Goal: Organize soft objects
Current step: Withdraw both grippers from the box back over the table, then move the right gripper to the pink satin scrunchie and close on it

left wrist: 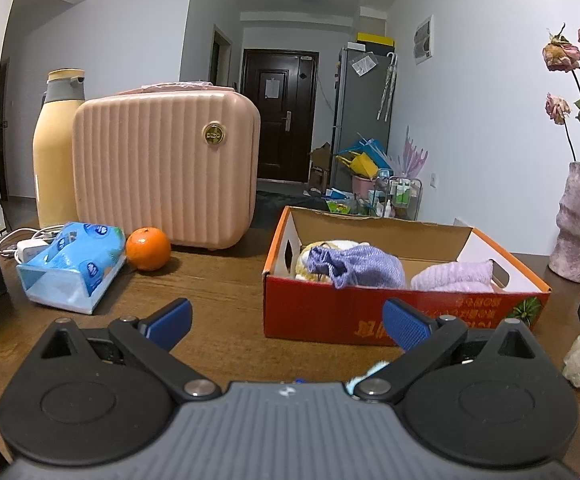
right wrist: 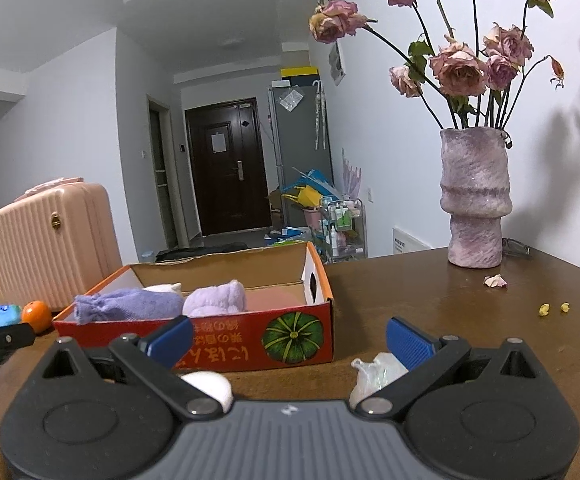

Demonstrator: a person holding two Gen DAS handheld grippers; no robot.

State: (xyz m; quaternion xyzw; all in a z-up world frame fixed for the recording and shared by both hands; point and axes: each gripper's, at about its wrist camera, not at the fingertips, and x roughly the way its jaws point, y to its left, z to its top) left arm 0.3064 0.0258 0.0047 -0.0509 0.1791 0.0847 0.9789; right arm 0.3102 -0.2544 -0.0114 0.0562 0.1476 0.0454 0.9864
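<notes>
Hovering low over the surface (right wrist: 410,292), both the left hand-held gripper (left wrist: 286,322) and right hand-held gripper (right wrist: 288,336) gaped wide and empty, seemingly because the purple cloths (left wrist: 356,270) already lay gathered inside the cardboard box (left wrist: 370,312), a crumpled white bundle (right wrist: 374,372) remaining outside.

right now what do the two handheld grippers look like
Both look identical: the left gripper and right gripper each have a ribbed grey body with a small white logo, round black side housings with triangular cutouts, black linkage arms on silver pivot pins, and blue textured pads on the jaws. No cables or sleeves show.
</notes>
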